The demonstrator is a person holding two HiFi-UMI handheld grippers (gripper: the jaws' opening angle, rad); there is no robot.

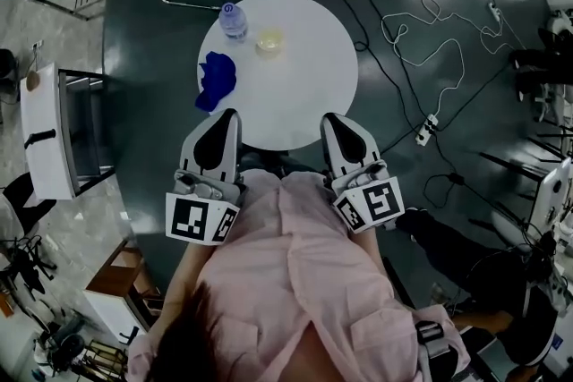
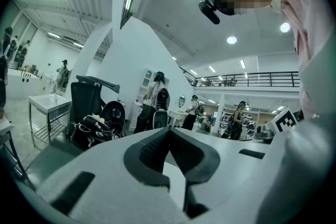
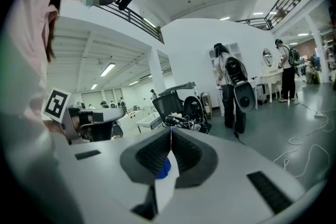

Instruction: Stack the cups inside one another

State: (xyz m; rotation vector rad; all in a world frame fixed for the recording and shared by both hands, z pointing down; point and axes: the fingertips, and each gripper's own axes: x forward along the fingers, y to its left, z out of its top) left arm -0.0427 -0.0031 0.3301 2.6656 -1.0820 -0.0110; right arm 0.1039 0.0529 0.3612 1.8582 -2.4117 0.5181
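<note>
A: Well, start nearest the person. What are the two claws doing?

B: Both are drawn in against the pink shirt (image 1: pixel 286 273), on the near side of the round table (image 1: pixel 309 89). The left gripper (image 2: pixel 169 130) is clenched: its own view shows the dark ribbed pads meeting at the tips, with nothing between them. The right gripper (image 3: pixel 170 131) is clenched too, tips pressed together and gripping nothing.

A: And that blue patch low between the right one's pads?

B: That is the blue cloth (image 1: pixel 216 80), seen through the gap behind the tips, along with a sliver of white tabletop. The cloth lies on the table's left part and touches neither claw.

A: Do the claws touch the table?

B: No contact shows. From the head view their tips only overlap the table's near edge, one to the left and one to the right.

A: Where is the cup?

B: The cup (image 1: pixel 269 42) stands on the table's far part, well apart from both claws. It is small and pale; whether it is one cup or several nested cannot be told. A clear bottle (image 1: pixel 233 20) stands just beside it, at the far left rim. To the right of the table, cables (image 1: pixel 430 45) trail across the dark floor.
</note>
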